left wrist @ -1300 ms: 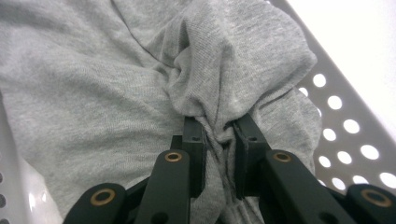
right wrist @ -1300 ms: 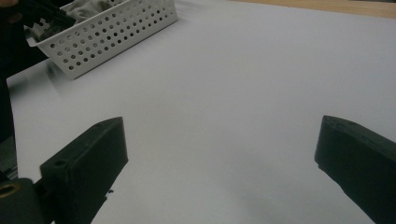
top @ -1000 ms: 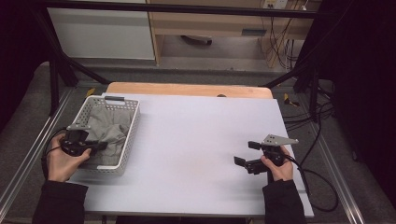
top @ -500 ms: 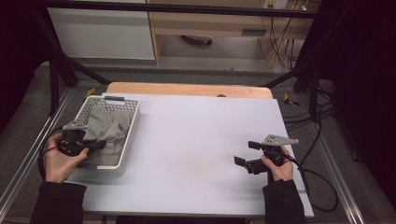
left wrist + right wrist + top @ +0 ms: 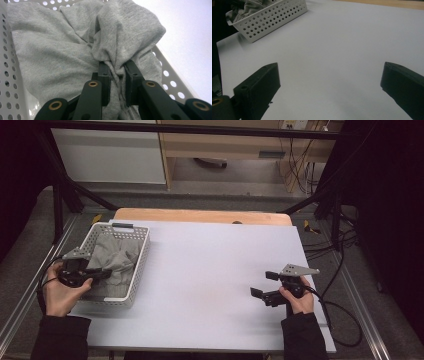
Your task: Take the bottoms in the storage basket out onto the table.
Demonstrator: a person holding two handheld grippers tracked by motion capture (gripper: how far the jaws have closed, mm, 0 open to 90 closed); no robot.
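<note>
While the crumpled grey knit cloth (image 5: 75, 50) lay bunched inside the white perforated plastic basket (image 5: 137, 270) at the left of the high view, the left gripper (image 5: 117, 72) had its two black jaws drawn close, pinching a raised fold of that cloth between them in the lower middle of its own view. Toward the lower right of the high view, the right gripper (image 5: 260, 294) sat low over the bare white tabletop (image 5: 210, 270), its jaws spread wide apart, holding nothing and well away from the basket.
</note>
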